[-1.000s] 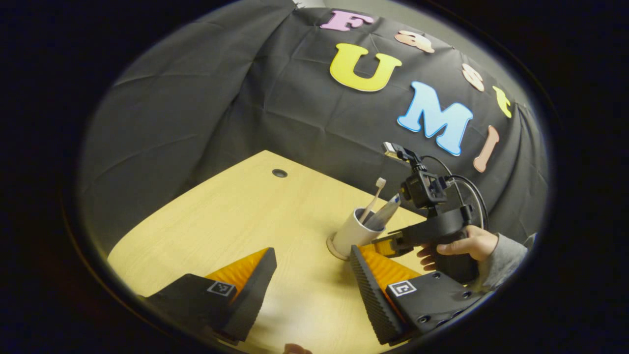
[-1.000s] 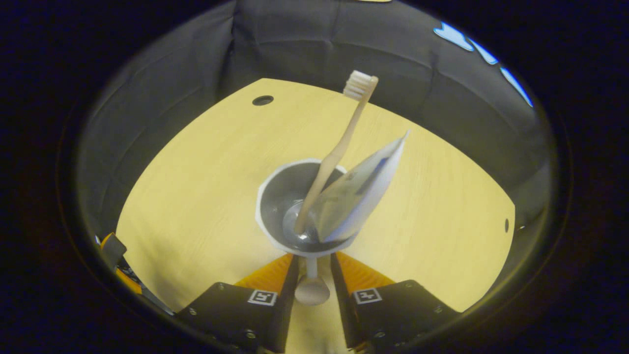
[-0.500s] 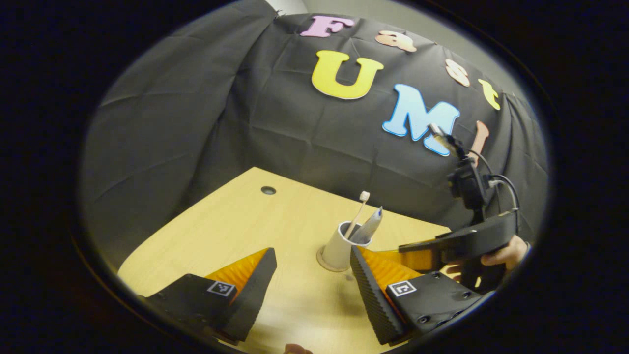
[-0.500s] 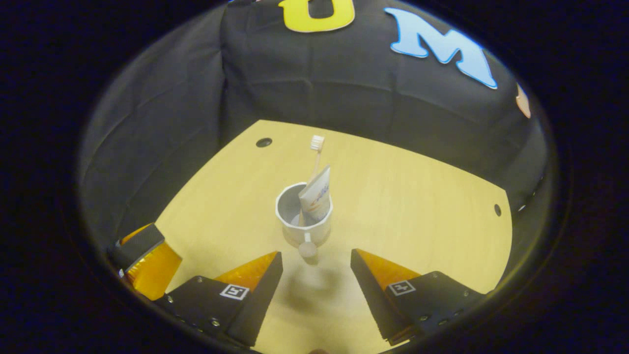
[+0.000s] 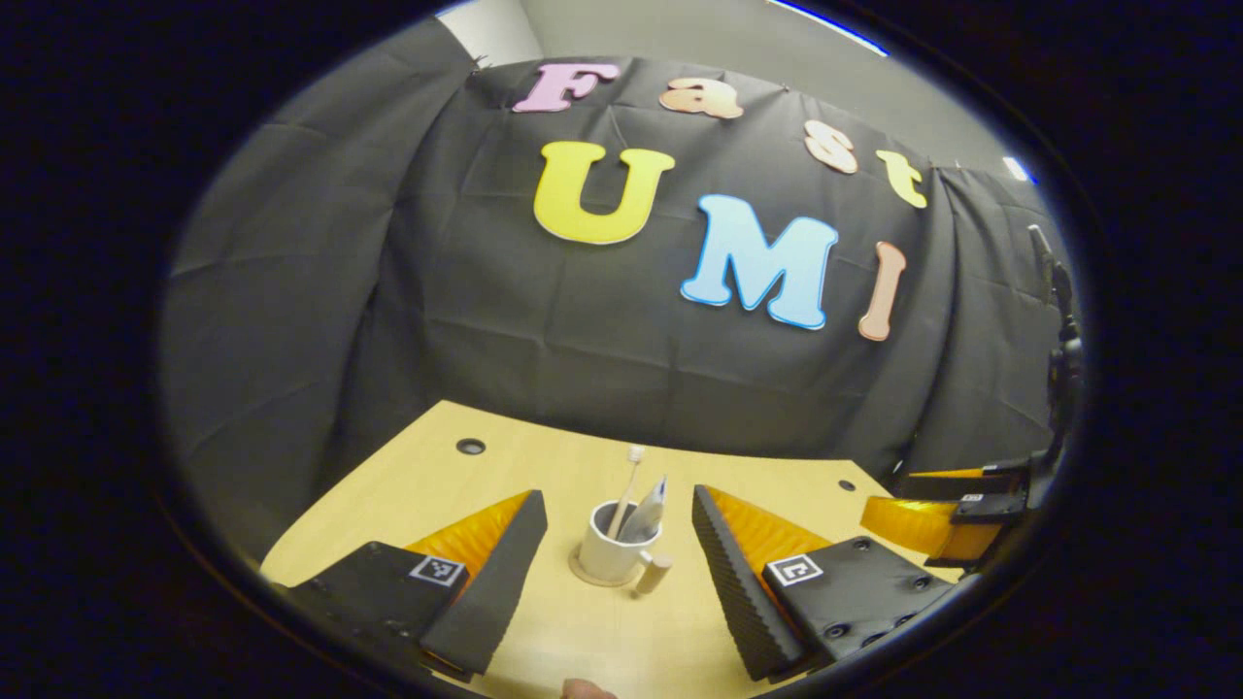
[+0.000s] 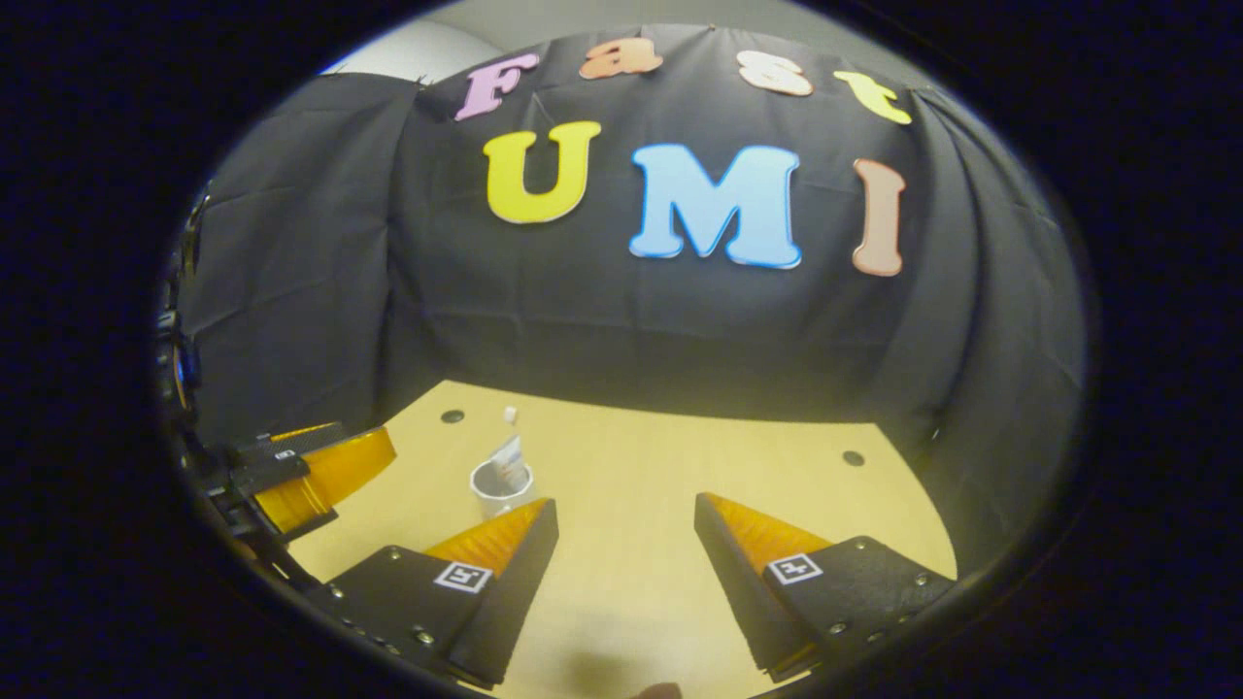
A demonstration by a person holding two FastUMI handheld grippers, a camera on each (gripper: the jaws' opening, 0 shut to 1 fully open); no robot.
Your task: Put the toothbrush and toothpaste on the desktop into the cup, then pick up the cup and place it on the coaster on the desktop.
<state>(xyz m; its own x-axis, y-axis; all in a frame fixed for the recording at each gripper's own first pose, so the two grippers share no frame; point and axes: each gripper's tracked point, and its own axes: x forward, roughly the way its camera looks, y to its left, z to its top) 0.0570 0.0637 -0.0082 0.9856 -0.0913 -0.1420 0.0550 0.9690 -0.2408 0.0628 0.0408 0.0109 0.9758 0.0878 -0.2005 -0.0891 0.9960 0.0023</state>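
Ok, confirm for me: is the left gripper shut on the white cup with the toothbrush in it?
No, the left gripper stands open, its fingers apart on either side of the white cup, touching nothing.

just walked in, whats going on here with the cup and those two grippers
A person holds a two-finger gripper in each hand. The cup stands on the coaster on the desktop, with the toothbrush and toothpaste inside it. The left gripper and right gripper are both open and hold nothing, clear of the cup. The task looks done.
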